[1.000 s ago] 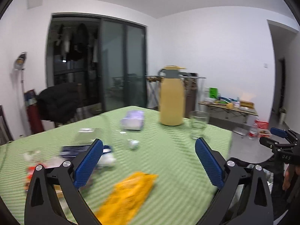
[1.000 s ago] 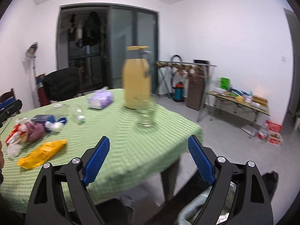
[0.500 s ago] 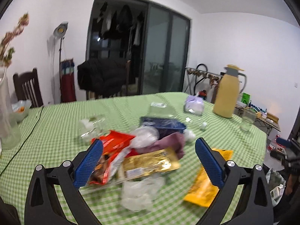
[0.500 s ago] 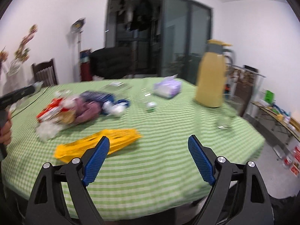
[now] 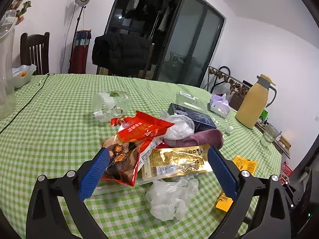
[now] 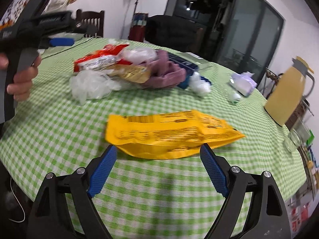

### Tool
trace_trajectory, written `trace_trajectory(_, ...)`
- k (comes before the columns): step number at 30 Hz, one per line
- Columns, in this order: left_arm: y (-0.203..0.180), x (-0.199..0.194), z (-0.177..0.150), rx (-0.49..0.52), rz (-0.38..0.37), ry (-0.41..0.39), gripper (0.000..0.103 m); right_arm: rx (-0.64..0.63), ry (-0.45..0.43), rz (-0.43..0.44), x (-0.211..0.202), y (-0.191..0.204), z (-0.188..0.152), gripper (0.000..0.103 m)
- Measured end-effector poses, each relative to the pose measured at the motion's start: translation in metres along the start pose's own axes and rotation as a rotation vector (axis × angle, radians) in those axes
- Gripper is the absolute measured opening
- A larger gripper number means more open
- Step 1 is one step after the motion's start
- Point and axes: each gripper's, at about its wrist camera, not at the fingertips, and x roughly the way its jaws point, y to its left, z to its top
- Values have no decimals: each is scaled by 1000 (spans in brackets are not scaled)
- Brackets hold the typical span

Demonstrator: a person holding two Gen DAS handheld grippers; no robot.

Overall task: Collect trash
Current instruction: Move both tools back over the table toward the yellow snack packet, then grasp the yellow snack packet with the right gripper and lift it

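Hovering low in the left wrist view, the left gripper (image 5: 158, 160) has its blue jaws wide apart, framing a pile of wrappers at frame centre: a red snack bag (image 5: 142, 129), a gold packet (image 5: 175, 162) and crumpled clear plastic (image 5: 169, 197) on the green checked tablecloth (image 5: 55, 131).

In the right wrist view, the right gripper (image 6: 158, 155) also stands wide apart, nothing clamped, with a yellow bag (image 6: 169, 132) lying just beyond its tips at centre. The wrapper pile (image 6: 119, 67) sits upper left of centre, a yellow thermos (image 6: 287, 95) at the right edge.

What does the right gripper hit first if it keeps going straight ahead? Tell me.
Most likely the yellow snack bag: it lies flat on the green checked tablecloth straight ahead of the open right gripper, with nothing nearer. Depth is unclear through the blur.
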Motion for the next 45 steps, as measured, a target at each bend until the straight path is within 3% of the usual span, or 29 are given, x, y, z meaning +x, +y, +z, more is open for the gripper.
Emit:
trace_trajectory(7,8,2,1,-39,42,16,95,-124,8,-48,15,23,8,81)
trace_trajectory(10,11,3,2,-53,46,23,95,-149,25,-43,22,23,15,62)
trace_trajectory(12,13,3,2,-66,52,26,95,-118,47,-16,27,16,19,29)
trace_trajectory(15,18,5,2,-90,60,34,95,-47,25,7,22,-1,26,19)
trace_trajectory(20,23,7,1,-117,56,46,95,27,-73,-13,-10,-29,39,14)
trace_trajectory(21,23,8,1,-117,56,48,95,63,-104,2,-22,-40,43,6)
trace_trajectory(30,32,15,0,-155,50,73,95,306,-296,41,-93,-128,57,2)
trace_trajectory(34,35,7,4,-208,-20,65,95,418,-350,69,-113,-164,48,2)
trace_trajectory(37,9,-3,8,-112,-86,46,95,463,-342,25,-111,-181,38,2)
trace_trajectory(40,-36,-3,7,86,-75,54,95,512,-359,46,-110,-192,26,2)
trace_trajectory(42,-64,6,0,217,-69,93,95,511,-371,-13,-116,-194,22,3)
trace_trajectory(45,-109,33,-19,447,-13,160,95,531,-375,-19,-120,-202,16,3)
